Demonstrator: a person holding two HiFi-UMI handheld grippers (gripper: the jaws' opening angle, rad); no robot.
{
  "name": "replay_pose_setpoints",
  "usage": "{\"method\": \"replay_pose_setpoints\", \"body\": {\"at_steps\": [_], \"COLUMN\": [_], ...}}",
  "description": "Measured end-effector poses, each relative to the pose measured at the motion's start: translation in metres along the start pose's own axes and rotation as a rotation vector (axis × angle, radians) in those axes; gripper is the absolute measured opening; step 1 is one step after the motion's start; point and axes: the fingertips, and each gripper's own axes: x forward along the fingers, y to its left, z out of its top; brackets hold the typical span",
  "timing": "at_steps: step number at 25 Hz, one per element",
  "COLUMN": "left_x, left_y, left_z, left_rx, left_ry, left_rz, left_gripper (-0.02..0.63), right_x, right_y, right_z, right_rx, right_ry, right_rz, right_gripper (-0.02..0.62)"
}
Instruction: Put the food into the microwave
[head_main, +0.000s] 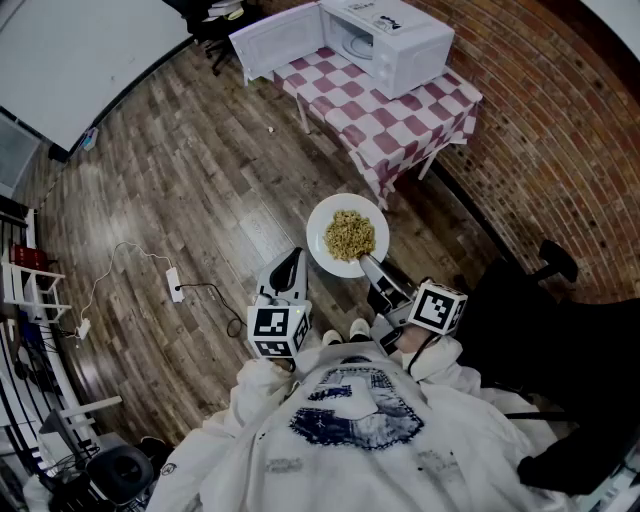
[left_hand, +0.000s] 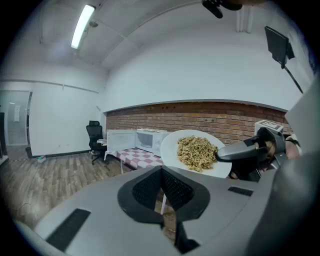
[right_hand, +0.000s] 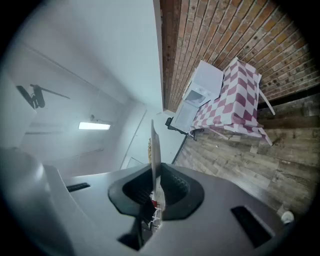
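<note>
Steadily, my right fingers (right_hand: 175, 190) pinch the rim of the plate (head_main: 322, 250), food (head_main: 350, 235) heaped on top, well apart from the open microwave (head_main: 395, 45); left fingers (left_hand: 145, 192) clenched, empty. I'd keep it level walking over.

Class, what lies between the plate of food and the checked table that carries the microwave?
Only bare wooden floor, as the head view shows; the plate, shut in the right gripper, hangs short of the table.
</note>
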Motion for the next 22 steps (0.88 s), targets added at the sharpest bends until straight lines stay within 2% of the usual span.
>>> {"method": "replay_pose_setpoints", "body": {"at_steps": [22], "left_x": [0.0061], "left_y": [-0.0034], "left_z": [0.0006], "left_rx": [0.003], "left_ry": [0.003], "left_rz": [0.004], "left_gripper": [0.008], "right_x": [-0.0016], "right_y": [-0.0083], "right_z": [0.0018], "right_rx": [0.064], "right_ry": [-0.007], "right_rz": [0.002], "right_gripper": [0.04]}}
